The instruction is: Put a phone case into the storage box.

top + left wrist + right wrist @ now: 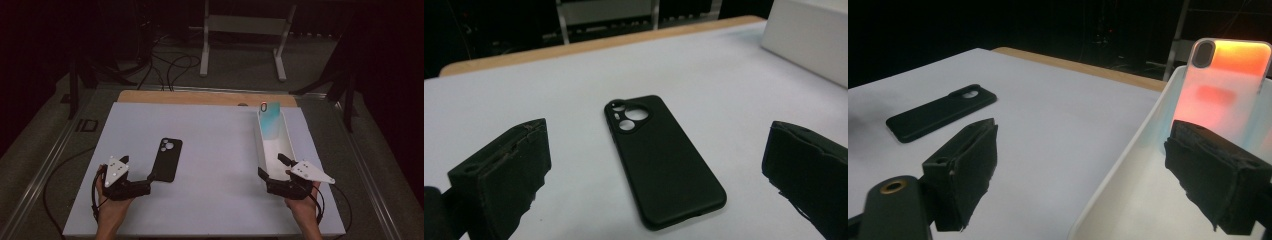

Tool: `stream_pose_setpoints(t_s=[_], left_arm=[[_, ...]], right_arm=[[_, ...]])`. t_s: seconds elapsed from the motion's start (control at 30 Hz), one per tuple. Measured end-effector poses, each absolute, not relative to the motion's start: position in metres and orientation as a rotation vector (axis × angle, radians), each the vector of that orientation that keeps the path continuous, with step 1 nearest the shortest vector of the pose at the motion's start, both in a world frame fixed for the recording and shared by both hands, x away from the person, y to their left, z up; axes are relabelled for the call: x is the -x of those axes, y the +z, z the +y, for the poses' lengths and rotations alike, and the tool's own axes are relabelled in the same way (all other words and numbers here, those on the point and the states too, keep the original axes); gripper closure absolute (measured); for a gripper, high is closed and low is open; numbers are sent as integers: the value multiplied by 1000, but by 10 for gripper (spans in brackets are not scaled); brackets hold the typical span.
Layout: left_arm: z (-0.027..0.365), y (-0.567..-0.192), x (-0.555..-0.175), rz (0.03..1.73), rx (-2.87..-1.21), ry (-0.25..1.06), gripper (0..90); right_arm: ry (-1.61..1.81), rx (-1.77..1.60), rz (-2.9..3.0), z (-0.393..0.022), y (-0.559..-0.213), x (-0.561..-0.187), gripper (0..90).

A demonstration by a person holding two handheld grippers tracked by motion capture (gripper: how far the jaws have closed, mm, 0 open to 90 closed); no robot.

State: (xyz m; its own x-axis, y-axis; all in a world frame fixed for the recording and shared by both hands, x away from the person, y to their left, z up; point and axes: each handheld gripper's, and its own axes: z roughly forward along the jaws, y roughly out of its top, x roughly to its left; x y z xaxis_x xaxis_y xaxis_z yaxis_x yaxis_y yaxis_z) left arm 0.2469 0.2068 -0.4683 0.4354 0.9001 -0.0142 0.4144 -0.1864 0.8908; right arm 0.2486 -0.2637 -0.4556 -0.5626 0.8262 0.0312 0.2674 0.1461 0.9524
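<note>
Progress looks like halfway, judging by how things lie: one case [271,121] — a translucent one, teal from above and glowing orange in the right gripper view — already stands tilted against the far end of the white tray [265,150] at the right, while the black case [167,159] lies flat on the white mat [215,165], left of centre, camera cut-outs toward the far side. Nothing grips it. The left gripper [137,172] sits just near-left of it with jaws spread wide, the case lying ahead between their lines and, as far as I can tell, untouched. The right gripper [272,166] is also spread, one jaw outside the tray's near-left wall and the other inside — straddling the wall without pinching it, it seems. What is left, I judge, is to pinch the black case, carry it right and set it in the tray beside the other. Little stands in the way: the mat between case and tray is bare, though the tray's tall wall must be cleared and the standing case could be knocked. A white frame [245,30] and cables [170,65] lie on the floor beyond the table's far wooden edge [200,96].
</note>
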Motion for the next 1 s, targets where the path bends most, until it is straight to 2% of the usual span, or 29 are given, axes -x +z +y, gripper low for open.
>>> stream_pose_setpoints(t_s=[0.57,1.0], left_arm=[[171,-497,-299,1316,-1954,549,0],[150,-521,-316,1372,-2083,536,0]], right_arm=[[1434,-1047,1916,-261,-454,-250,133],[1435,-1051,1915,-261,-455,-252,134]])
